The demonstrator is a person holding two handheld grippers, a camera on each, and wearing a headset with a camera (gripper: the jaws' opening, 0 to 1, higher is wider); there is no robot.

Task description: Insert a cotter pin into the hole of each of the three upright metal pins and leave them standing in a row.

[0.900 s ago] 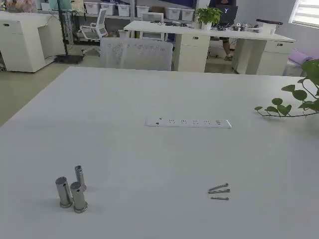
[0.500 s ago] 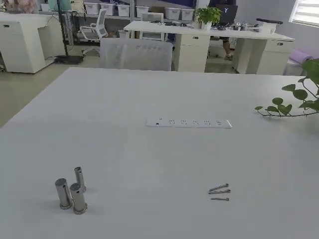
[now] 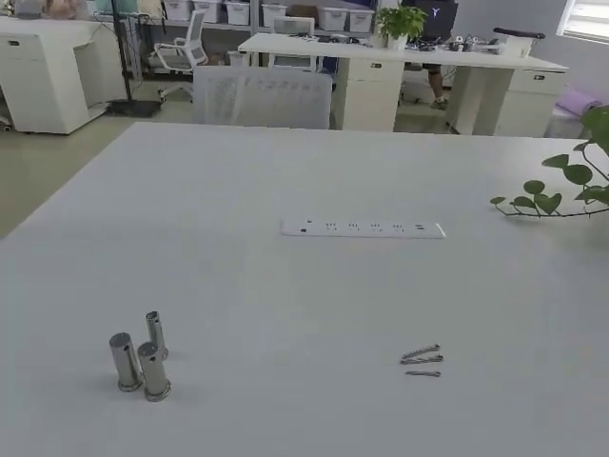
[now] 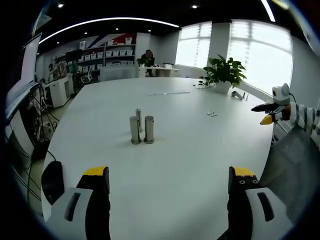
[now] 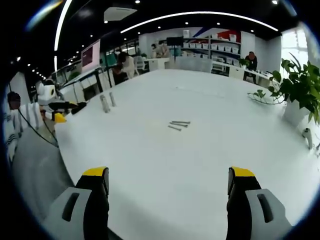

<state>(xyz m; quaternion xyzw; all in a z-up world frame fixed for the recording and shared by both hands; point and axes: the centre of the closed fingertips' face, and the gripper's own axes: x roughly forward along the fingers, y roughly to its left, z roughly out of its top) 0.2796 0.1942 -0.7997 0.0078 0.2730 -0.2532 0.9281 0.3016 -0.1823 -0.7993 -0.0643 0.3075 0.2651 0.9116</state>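
Steel-grey and shiny, the three metal pins (image 4: pixel 141 129) stand upright in a tight cluster on the white surface (image 4: pixel 165 165). They are ahead of the left tongs (image 4: pixel 169 175), a little left of the midline between its jaws. Two pins stand side by side, nearly touching, with the third just behind them, so they form a bunch and not a row.

The left tongs' yellow-tipped jaws are spread wide with nothing between them, and they are held back near the edge of the surface, well apart from the pins.

The three cotter pins (image 5: pixel 178 124) lie flat and close together ahead of the right tongs (image 5: pixel 167 175), almost on its midline and well short of its jaws' reach. From the left tongs they lie further off and to the right of the metal pins, well apart from them. The right tongs' jaws are also spread wide and hold nothing.

Beyond both groups a white power strip (image 3: pixel 363 228) lies flat on the surface. A leafy plant (image 5: pixel 295 85) stands far to the right of the right tongs.
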